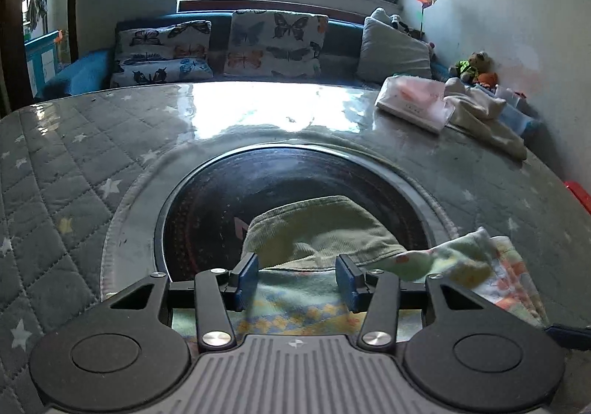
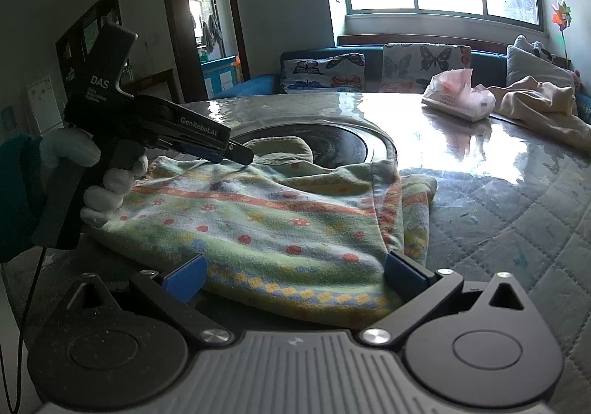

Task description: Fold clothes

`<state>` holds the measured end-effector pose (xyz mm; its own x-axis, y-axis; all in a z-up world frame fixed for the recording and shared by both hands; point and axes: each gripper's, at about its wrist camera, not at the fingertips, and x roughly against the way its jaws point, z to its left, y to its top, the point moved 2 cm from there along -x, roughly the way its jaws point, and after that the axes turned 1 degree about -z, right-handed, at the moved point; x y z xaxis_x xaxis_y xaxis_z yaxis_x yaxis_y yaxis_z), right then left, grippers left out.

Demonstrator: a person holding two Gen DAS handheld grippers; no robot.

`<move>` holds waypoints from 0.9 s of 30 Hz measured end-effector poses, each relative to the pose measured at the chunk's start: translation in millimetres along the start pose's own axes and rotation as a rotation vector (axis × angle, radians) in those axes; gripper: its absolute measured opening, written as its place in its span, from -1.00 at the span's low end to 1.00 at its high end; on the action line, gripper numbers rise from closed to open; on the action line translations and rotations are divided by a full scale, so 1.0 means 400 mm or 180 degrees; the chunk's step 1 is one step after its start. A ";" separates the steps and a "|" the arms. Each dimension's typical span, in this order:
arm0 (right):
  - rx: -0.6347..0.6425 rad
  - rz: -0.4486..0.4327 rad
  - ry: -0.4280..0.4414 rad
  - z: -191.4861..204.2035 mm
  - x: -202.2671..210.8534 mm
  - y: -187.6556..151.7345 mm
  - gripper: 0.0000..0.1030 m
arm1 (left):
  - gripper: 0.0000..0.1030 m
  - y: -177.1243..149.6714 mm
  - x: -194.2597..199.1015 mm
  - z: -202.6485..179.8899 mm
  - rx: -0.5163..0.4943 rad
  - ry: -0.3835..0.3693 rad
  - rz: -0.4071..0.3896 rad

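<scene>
Clothes come first: a soft patterned garment [image 2: 266,229] with stripes and red dots lies flat on the desk [image 2: 498,221], partly folded, with one side already laid over at its right edge. Its far end, a plain green collar part [image 1: 317,225], hangs over the dark round plate [image 1: 207,207] set in the middle of the desk. The left gripper [image 1: 295,273] sits low over the garment near that plate, its jaws about half open with cloth under them, not pinching anything that I can see. A gloved hand [image 2: 107,185] holds this tool, touching the garment's left edge. The right gripper [image 2: 295,277] is at the near edge of the garment, jaws spread wide, with cloth lying between them but not squeezed. On the far side of the plate, well apart from the garment, lie a tissue pack [image 2: 458,96] and a beige cloth [image 2: 543,107]. What could go wrong? If the jaws close on only the top layer, the fold may slide open and get lumpy. If one side is lifted and the other is not, the garment could twist. The desk looks shiny and slippery, so a pull may drag the whole garment instead of folding it. The collar could also bunch up over the plate.
</scene>
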<state>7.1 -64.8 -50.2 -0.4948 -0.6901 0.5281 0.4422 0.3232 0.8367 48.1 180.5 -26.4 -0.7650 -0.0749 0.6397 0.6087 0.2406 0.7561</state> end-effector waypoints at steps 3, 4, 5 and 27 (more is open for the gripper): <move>-0.0003 0.0000 0.0001 -0.001 -0.001 0.001 1.00 | -0.02 -0.001 0.027 0.003 0.0035 -0.0076 -0.0058; -0.0003 0.0000 0.0001 -0.001 -0.001 0.001 1.00 | -0.02 -0.003 0.032 0.005 0.0025 -0.0072 -0.0075; -0.0002 0.0000 0.0000 -0.001 -0.001 0.001 1.00 | -0.02 -0.005 0.033 0.008 0.0021 -0.0057 -0.0074; 0.0004 0.0003 -0.0008 -0.001 -0.006 0.001 1.00 | 0.03 -0.057 0.097 0.117 0.0206 0.0087 -0.0218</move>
<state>8.7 -63.3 -51.3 -0.4963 -0.6882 0.5292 0.4417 0.3245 0.8364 -5.3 217.5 -25.2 -0.7979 -0.1194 0.5909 0.5395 0.2959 0.7883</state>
